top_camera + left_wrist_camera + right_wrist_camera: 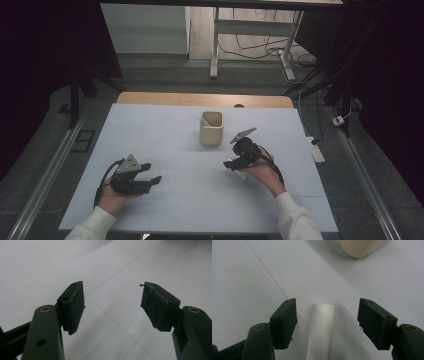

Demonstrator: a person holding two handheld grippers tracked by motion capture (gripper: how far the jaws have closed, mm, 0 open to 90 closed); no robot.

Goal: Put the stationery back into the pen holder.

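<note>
Overhead and gripper views of a white table sheet (165, 130) with a cream square cup (211, 128) as landmark. The cup stands upright on the far half of the sheet, near its midline, with bare sheet on all four sides and a strip of wooden tabletop (150, 98) showing beyond the sheet's far edge.

The right gripper (231, 163) lies on the near right of the cup, close to it but apart. In the right gripper view its jaws stand wide apart over a white tube (321, 330) that lies flat on the sheet between them; neither pad (287, 320) touches the tube, and a gap shows on each side. The tube's open end points toward the cup, whose rounded base (359, 247) shows at the top of that view, well clear of the tube's end.

The left gripper (155, 172) rests well to the near left of the cup, close to the sheet's near edge. Its jaws are open with nothing between them; in the left gripper view bare sheet with thin seam lines lies beneath the pads (73, 305).

Between the two grippers, nearer than the cup, the sheet is unoccupied. Left and right of the sheet the floor shows metal rails (47, 170).
</note>
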